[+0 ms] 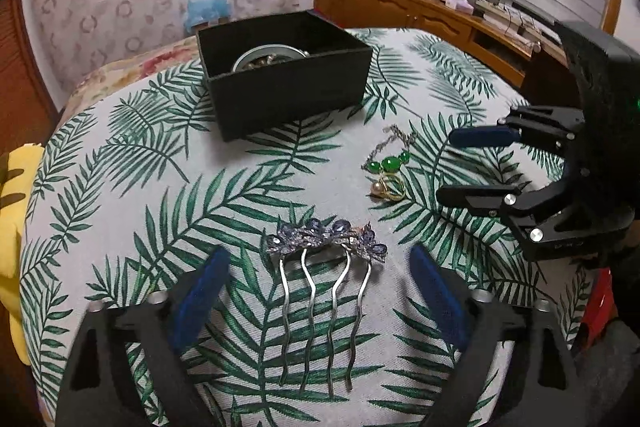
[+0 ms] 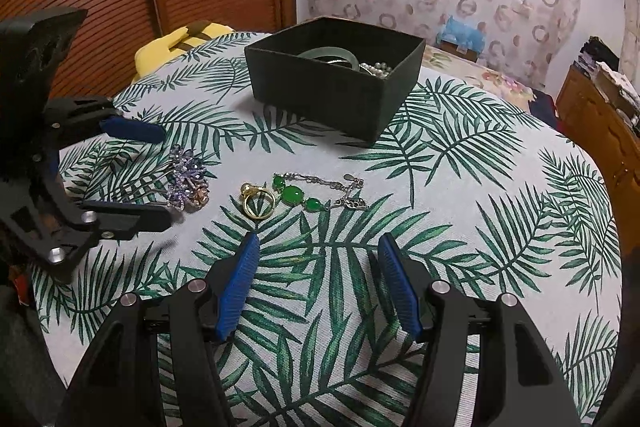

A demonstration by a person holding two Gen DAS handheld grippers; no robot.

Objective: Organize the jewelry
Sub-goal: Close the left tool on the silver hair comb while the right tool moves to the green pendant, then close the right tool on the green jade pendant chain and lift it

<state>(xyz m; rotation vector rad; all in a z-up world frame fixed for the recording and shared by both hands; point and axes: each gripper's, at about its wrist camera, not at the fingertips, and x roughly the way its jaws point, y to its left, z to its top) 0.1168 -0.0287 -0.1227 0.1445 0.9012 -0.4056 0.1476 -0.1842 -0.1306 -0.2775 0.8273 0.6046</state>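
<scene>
The left gripper (image 1: 320, 267) is spread wide, holding nothing, its blue pads (image 1: 200, 291) flanking a hair comb (image 1: 326, 259) that lies flat on the leaf-print cloth (image 1: 120, 155) with its prongs pointing near and its purple-stoned head far. Just right of the comb and a little farther sits a gold ring (image 2: 258, 201), touching or nearly touching a green-stone bracelet (image 2: 308, 193) whose silver chain trails right. The right gripper (image 2: 318, 259) is also spread and empty, hovering near the bracelet and ring, fingers apart from both. Far behind all this stands an open black box (image 2: 332, 95), holding a pale bangle (image 2: 330, 55) and, at its right, a string of pearls (image 2: 378, 69).
</scene>
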